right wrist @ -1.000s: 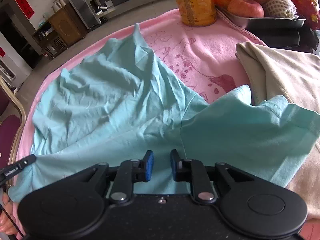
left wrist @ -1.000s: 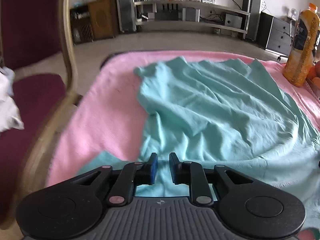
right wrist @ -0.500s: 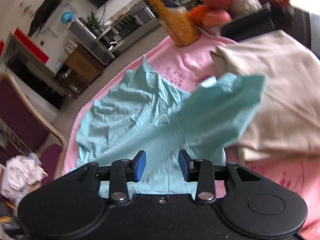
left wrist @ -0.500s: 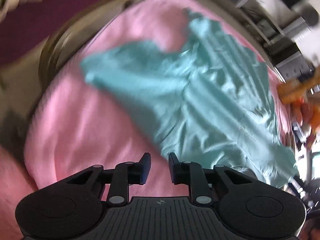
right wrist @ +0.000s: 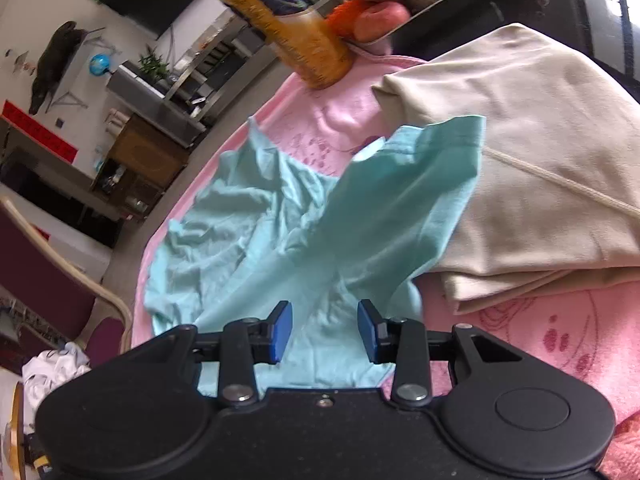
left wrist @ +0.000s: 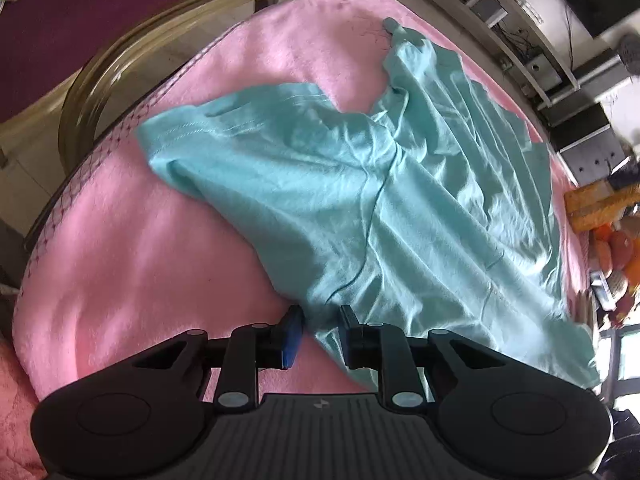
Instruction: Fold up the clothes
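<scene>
A teal T-shirt (left wrist: pixel 400 208) is spread on a pink blanket (left wrist: pixel 132 264) beneath the parted, empty left gripper (left wrist: pixel 319 332) and right gripper (right wrist: pixel 324 330), while the orange bottle (right wrist: pixel 296 36) label is perhaps too blurred for reading.

Black tongs (right wrist: pixel 325 330) — blue pads (right wrist: pixel 280 334).

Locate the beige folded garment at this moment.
In the right wrist view, the beige folded garment lies on the pink blanket at the right, below the fruit tray, with one teal T-shirt sleeve overlapping its left edge.
</scene>
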Demonstrator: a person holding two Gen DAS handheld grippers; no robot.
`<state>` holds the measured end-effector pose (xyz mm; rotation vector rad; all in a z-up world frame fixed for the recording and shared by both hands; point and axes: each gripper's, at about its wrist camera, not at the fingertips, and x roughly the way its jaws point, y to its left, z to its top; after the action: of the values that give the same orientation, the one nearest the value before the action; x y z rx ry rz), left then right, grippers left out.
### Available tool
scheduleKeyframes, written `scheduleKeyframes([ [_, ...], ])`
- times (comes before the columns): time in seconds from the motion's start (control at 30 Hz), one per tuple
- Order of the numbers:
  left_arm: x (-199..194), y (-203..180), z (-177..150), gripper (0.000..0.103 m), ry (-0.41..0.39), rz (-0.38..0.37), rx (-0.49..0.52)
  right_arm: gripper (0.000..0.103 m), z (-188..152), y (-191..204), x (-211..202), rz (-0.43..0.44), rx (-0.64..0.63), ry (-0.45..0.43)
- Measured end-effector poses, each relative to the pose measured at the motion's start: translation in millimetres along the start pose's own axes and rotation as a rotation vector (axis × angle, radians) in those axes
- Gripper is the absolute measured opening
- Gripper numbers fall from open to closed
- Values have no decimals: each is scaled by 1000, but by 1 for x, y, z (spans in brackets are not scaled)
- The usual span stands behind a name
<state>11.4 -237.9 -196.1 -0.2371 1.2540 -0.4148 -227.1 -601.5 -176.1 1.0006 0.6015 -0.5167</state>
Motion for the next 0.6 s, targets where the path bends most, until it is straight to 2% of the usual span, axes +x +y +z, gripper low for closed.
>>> scheduleKeyframes([
  [0.1, 1, -9, -3, 24, -17, 28, 71, 36, 2, -7, 0, -14, 40, -10],
  [0.17, 1, -12, -5, 38, -19, 22, 104, 36, 3, -12, -2, -25, 63, -17],
  [0.23, 2, -17, -6, 47, -19, 15, 130, 36, 3, -16, -3, -43, 75, -25],
  [0.33, 6, -24, -7, 46, -22, 23, 160, 36, 5, -22, -3, -83, 91, -26],
  [0.47, 3, -20, -9, 28, -28, 44, 150, 36, 4, -27, 7, -113, 110, 25],
  [0.6, 2, -16, -10, 28, -24, 34, 131, 36, -1, -23, 23, -172, 85, 79],
])
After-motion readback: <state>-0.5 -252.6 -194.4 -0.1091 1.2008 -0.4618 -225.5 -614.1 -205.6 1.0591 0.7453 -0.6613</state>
